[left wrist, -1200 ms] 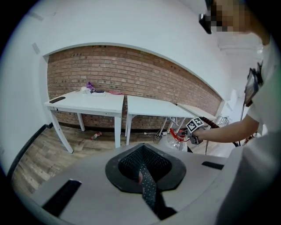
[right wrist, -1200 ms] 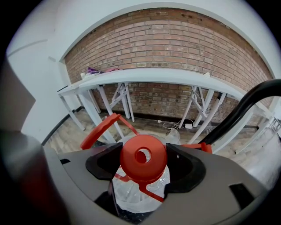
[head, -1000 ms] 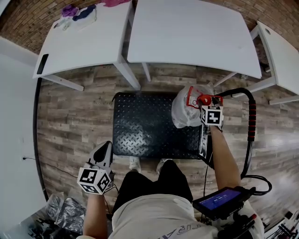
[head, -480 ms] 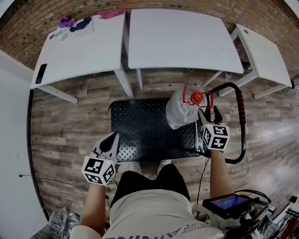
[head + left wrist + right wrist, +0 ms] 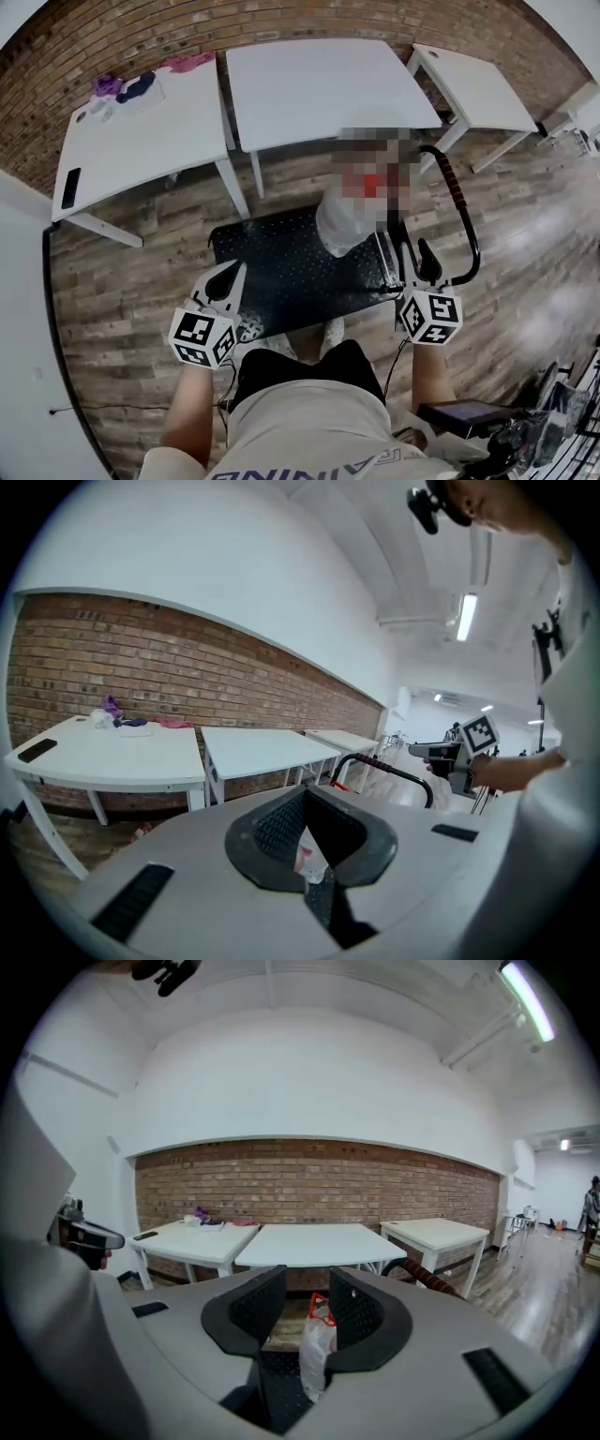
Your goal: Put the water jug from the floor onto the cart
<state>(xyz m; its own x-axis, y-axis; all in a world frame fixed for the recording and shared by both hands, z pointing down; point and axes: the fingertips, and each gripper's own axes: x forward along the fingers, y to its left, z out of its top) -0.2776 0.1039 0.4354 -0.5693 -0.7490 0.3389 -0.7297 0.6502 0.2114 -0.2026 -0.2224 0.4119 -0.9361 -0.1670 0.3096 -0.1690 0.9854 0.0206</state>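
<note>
Three white rectangular desks [image 5: 319,89] stand along a brick wall on the wood-plank floor [image 5: 122,281]. In front of them sits the low black cart with a studded deck [image 5: 281,272] and a curved black push handle with a red grip [image 5: 453,187]. The translucent plastic water jug with a red cap [image 5: 336,225] stands upright on the deck's far right corner, beside the handle. The right tongs [image 5: 417,258] hover near the deck's right edge, apart from the jug. They have just been closing, yet they stand spread with nothing between them. The left tongs [image 5: 230,275], near the deck's near left corner, are spread and empty.
</note>
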